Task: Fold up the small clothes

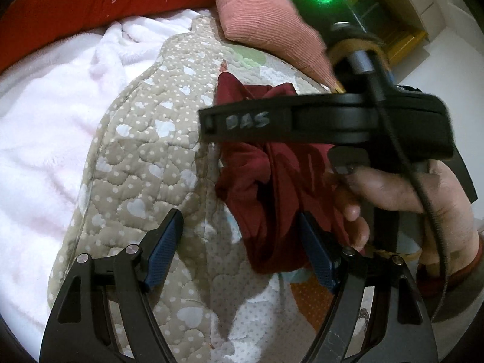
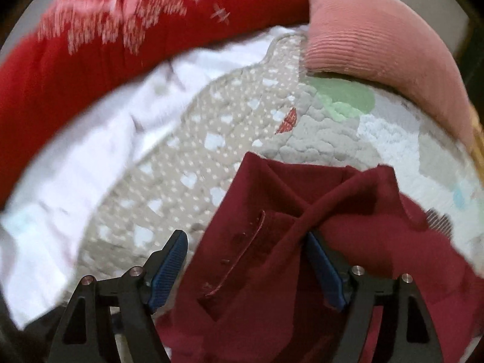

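Observation:
A small dark red garment [image 1: 269,199] with a button placket lies crumpled on a quilted beige mat with white hearts [image 1: 151,157]. My left gripper [image 1: 242,236] is open above the mat, with the garment by its right finger [image 1: 317,254]. The right-hand tool's black body [image 1: 332,121] crosses the left wrist view over the garment. In the right wrist view the garment [image 2: 272,257] lies between the spread fingers of my right gripper [image 2: 246,260], which is open; the cloth overlaps the right finger [image 2: 326,272].
A fluffy white blanket [image 1: 45,121] lies left of the mat. A red floral cushion [image 1: 90,3] and a pink ribbed pillow [image 1: 266,18] border the far side. A hand [image 1: 408,187] holds the right tool.

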Demonstrator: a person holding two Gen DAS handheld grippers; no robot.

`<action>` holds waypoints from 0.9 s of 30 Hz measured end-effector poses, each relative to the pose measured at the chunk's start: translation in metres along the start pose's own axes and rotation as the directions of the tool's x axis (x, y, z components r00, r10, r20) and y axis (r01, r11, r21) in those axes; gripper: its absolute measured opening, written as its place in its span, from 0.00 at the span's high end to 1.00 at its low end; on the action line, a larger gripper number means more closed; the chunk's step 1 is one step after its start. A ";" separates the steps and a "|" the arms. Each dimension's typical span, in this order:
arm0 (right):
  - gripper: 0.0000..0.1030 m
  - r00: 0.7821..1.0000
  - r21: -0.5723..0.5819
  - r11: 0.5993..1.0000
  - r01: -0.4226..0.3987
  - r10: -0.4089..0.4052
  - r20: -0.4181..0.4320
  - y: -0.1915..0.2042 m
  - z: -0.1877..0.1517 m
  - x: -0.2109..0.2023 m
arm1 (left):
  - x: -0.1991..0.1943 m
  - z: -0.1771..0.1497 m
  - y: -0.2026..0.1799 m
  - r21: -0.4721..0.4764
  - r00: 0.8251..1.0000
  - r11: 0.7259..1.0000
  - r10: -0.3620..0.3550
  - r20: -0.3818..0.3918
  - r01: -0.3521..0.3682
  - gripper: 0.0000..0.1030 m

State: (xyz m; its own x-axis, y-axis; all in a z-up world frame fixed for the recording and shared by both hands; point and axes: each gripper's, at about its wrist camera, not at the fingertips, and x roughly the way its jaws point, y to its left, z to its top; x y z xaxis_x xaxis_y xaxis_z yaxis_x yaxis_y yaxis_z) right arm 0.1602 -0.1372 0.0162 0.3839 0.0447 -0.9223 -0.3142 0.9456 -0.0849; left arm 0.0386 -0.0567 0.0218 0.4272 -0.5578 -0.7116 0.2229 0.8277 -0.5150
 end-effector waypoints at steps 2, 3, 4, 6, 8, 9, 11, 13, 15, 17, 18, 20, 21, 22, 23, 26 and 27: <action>0.25 0.999 -0.018 0.999 0.034 -0.034 0.005 0.002 -0.002 0.004 | 0.000 0.000 -0.001 0.005 1.000 1.000 0.005 0.000 -0.005 0.24; 0.35 0.999 -0.022 0.999 0.048 -0.047 0.020 0.002 -0.004 0.003 | 0.000 0.000 -0.001 0.005 1.000 1.000 0.005 0.001 -0.005 0.24; 0.46 0.998 -0.013 0.998 0.054 -0.054 0.037 -0.001 -0.006 0.000 | 0.000 0.000 -0.001 0.003 1.000 1.000 0.003 0.003 -0.003 0.24; 0.66 0.997 0.036 0.999 -0.033 0.030 0.078 -0.016 -0.010 -0.011 | 0.000 0.001 -0.001 -0.008 1.000 1.000 -0.011 0.011 0.011 0.23; 0.79 0.984 0.116 0.982 -0.147 0.133 0.117 -0.037 -0.017 -0.024 | -0.001 0.001 -0.003 -0.014 1.000 1.000 -0.024 0.018 0.025 0.21; 0.79 0.973 0.153 0.967 -0.203 0.181 0.147 -0.047 -0.022 -0.030 | 0.000 0.002 -0.005 -0.018 0.999 0.999 -0.033 0.028 0.033 0.21; 0.80 0.955 0.189 0.946 -0.264 0.228 0.191 -0.061 -0.029 -0.041 | 0.004 0.005 -0.009 -0.021 0.997 0.998 -0.061 0.035 0.062 0.21; 0.80 0.946 0.216 0.932 -0.292 0.249 0.209 -0.068 -0.034 -0.045 | 0.008 0.006 -0.013 -0.016 0.996 0.996 -0.085 0.036 0.086 0.21; 0.80 0.946 0.219 0.931 -0.293 0.249 0.206 -0.065 -0.037 -0.044 | 0.013 0.005 -0.019 -0.007 0.993 0.993 -0.115 0.036 0.115 0.21; 0.80 0.948 0.216 0.932 -0.290 0.248 0.199 -0.059 -0.038 -0.043 | 0.018 0.003 -0.026 0.024 0.993 0.993 -0.115 0.027 0.115 0.22; 0.80 0.950 0.215 0.934 -0.285 0.246 0.193 -0.057 -0.037 -0.042 | 0.021 0.001 -0.030 0.053 0.994 0.993 -0.105 0.029 0.103 0.22; 0.80 0.959 0.214 0.942 -0.260 0.225 0.175 -0.056 -0.033 -0.038 | 0.024 0.000 -0.036 0.096 0.996 0.992 -0.080 0.039 0.076 0.24; 0.79 0.964 0.210 0.946 -0.245 0.215 0.157 -0.054 -0.029 -0.035 | 0.024 -0.001 -0.036 0.099 0.996 0.992 -0.083 0.041 0.078 0.27; 0.67 0.969 0.204 0.952 -0.228 0.202 0.143 -0.052 -0.027 -0.032 | 0.025 -0.001 -0.036 0.095 0.996 0.992 -0.086 0.040 0.082 0.28; 0.55 0.978 0.193 0.963 -0.190 0.168 0.124 -0.049 -0.024 -0.031 | 0.025 0.000 -0.034 0.088 0.995 0.992 -0.091 0.037 0.087 0.28; 0.52 0.984 0.170 0.971 -0.167 0.154 0.088 -0.044 -0.015 -0.026 | 0.025 0.001 -0.030 0.060 0.994 0.993 -0.109 0.034 0.107 0.28; 0.52 0.984 0.160 0.972 -0.174 0.164 0.072 -0.041 -0.012 -0.023 | 0.025 0.001 -0.029 0.050 0.993 0.992 -0.114 0.032 0.113 0.28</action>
State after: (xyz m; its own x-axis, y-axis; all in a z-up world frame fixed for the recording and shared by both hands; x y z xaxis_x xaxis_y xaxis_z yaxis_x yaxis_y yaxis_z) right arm 0.1540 -0.1810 0.0363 0.3885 0.2224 -0.8942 -0.2330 0.9626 0.1382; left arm 0.0437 -0.0945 0.0192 0.4270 -0.6464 -0.6323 0.3131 0.7617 -0.5673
